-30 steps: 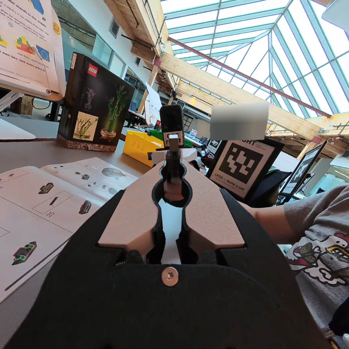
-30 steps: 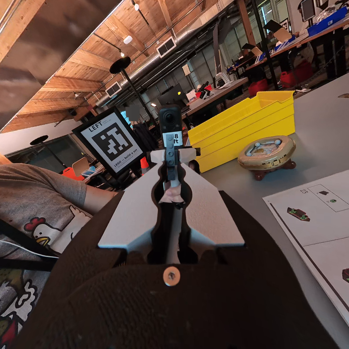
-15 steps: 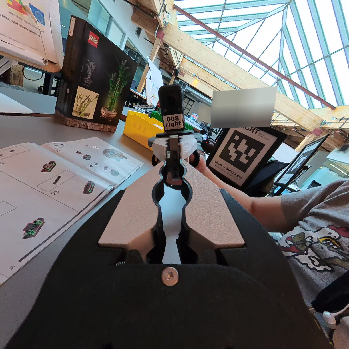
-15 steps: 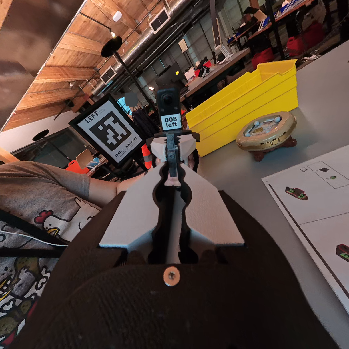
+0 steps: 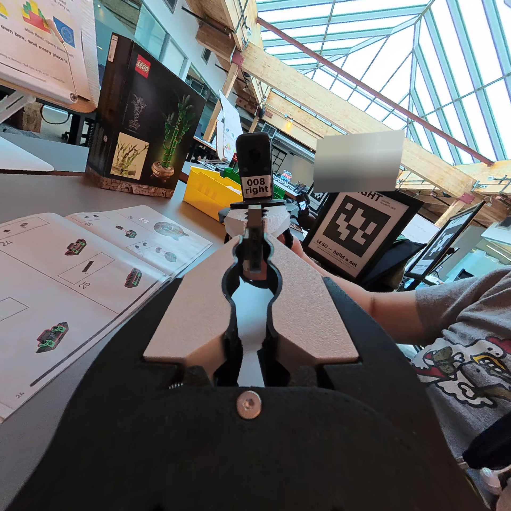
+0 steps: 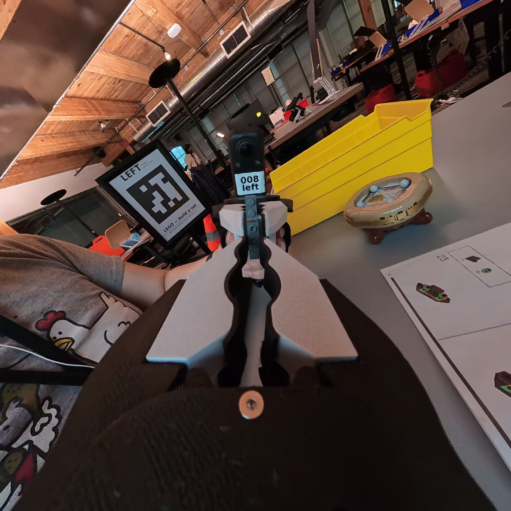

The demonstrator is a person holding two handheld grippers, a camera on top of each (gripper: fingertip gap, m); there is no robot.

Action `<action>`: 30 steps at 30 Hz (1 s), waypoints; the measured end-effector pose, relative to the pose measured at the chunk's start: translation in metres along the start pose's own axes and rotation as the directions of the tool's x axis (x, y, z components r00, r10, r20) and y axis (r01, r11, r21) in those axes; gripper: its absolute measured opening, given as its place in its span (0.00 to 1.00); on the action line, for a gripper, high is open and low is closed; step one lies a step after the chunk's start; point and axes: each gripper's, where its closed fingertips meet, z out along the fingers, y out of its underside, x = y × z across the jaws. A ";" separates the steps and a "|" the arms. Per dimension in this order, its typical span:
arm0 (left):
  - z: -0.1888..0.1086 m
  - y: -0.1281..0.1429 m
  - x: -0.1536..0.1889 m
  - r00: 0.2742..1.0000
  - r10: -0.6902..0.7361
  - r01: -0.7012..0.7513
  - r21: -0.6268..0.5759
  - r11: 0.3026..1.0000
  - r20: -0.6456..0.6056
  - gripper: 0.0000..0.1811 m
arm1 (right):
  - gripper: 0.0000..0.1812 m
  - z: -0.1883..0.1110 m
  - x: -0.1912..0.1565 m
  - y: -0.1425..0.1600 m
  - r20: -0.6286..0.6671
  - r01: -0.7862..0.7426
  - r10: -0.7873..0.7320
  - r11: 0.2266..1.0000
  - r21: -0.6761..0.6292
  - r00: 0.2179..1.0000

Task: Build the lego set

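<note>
My two grippers face each other tip to tip above the grey table [image 6: 331,262]. A narrow dark grey studded lego plate [image 6: 253,235] runs between them; I cannot tell if it is one piece or two joined. My right gripper [image 6: 253,244] is shut on its near end, and my left gripper [image 6: 250,210] grips the far end. In the left wrist view my left gripper [image 5: 253,240] is shut on the plate [image 5: 254,253], with my right gripper [image 5: 255,218] just beyond. A tan round pot model [image 6: 387,201] stands on the table to the right.
An open instruction booklet [image 5: 83,276] lies on the table; it also shows in the right wrist view [image 6: 456,304]. A yellow bin [image 6: 354,166] and the set's box [image 5: 146,119] stand behind. Framed marker signs [image 5: 356,229] [image 6: 157,193] and the person's arm [image 5: 359,304] are close by. The grippers are tip to tip, or close to it.
Both grippers have stayed shut, tip to tip on the plate. The pair has tilted and shifted a little, so each opposite gripper's camera now shows fully above my fingertips.
</note>
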 end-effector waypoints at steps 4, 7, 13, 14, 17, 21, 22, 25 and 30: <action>0.001 0.000 -0.001 1.000 -0.010 0.010 0.010 1.000 -0.001 0.05 | 0.03 0.000 0.000 -0.001 -0.010 0.026 -0.026 1.000 0.010 1.000; 0.001 -0.001 0.000 1.000 -0.004 0.004 0.013 1.000 -0.004 0.05 | 0.03 0.002 -0.001 -0.001 -0.009 0.036 -0.036 0.999 0.010 0.999; -0.001 0.000 0.004 0.999 0.044 -0.044 -0.004 0.999 -0.004 0.05 | 0.03 0.004 -0.004 0.000 0.016 0.047 -0.047 0.999 0.011 0.999; -0.002 0.001 0.004 0.998 0.060 -0.059 -0.015 0.998 0.005 0.05 | 0.04 0.004 -0.004 0.002 0.018 0.048 -0.048 0.999 0.001 0.999; -0.006 0.002 0.000 0.992 0.115 -0.114 -0.032 0.993 0.043 0.05 | 0.09 -0.001 -0.004 0.000 0.008 0.069 -0.069 0.997 -0.018 0.998; -0.014 0.000 -0.003 0.995 0.091 -0.090 -0.010 0.996 0.043 0.05 | 0.15 -0.038 -0.026 -0.024 -0.043 0.271 -0.274 0.961 -0.052 0.961; -0.016 0.000 -0.004 0.995 0.090 -0.090 -0.008 0.996 0.046 0.05 | 0.15 -0.051 -0.034 -0.031 -0.084 0.351 -0.357 0.934 -0.071 0.931; -0.020 0.004 -0.010 0.990 0.119 -0.115 -0.050 0.992 0.081 0.05 | 0.09 -0.095 -0.021 -0.027 -0.310 0.503 -0.575 0.816 -0.286 0.757; -0.015 0.010 -0.010 0.990 0.118 -0.111 -0.089 0.990 0.080 0.05 | 0.08 -0.160 0.043 0.071 -0.365 0.156 -0.613 0.631 -0.760 0.701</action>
